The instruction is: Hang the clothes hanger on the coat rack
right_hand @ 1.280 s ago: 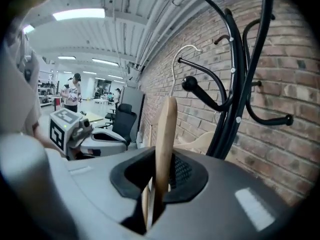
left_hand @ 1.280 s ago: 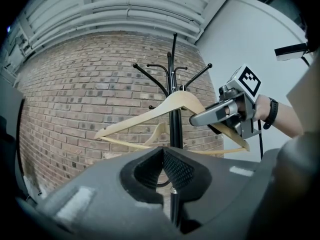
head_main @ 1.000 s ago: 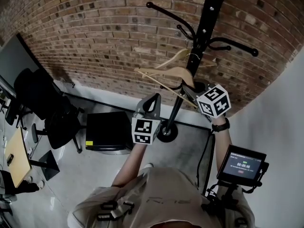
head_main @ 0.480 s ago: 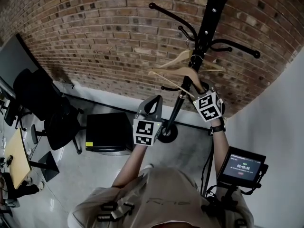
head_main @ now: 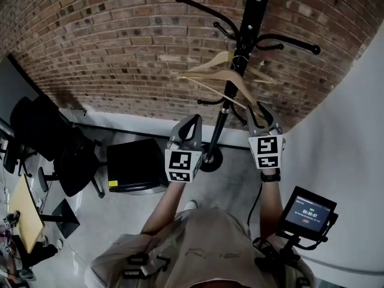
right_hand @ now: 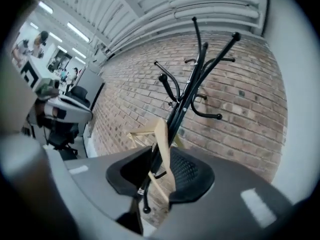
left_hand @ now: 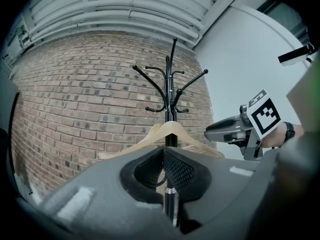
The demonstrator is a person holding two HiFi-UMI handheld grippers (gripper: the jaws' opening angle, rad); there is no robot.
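A pale wooden hanger point(head_main: 219, 77) hangs by its hook on the black coat rack point(head_main: 243, 35), tilted, with its right end low. My right gripper point(head_main: 262, 110) sits just below and right of that end; its jaws are opening and the pads do not press on the hanger. In the right gripper view the hanger point(right_hand: 162, 139) and the rack pole point(right_hand: 192, 79) show through the wide gap of the right gripper point(right_hand: 161, 160). My left gripper point(head_main: 193, 123) is held left of the pole, shut with nothing in it. The left gripper view shows the hanger point(left_hand: 172, 128) ahead on the rack point(left_hand: 171, 91).
A second pale hanger point(head_main: 213, 62) seems to hang higher on the rack. The brick wall point(head_main: 120, 47) is close behind and a white wall point(head_main: 354, 161) closes the right side. A black case point(head_main: 135, 164) and office chairs point(head_main: 54, 143) stand on the floor at left. The rack's round base point(head_main: 210, 161) lies between my grippers.
My right gripper has let go of the hanger, opened its jaws and drawn back toward me, turning as it went. The hanger stays on the rack. The left gripper has hardly moved.
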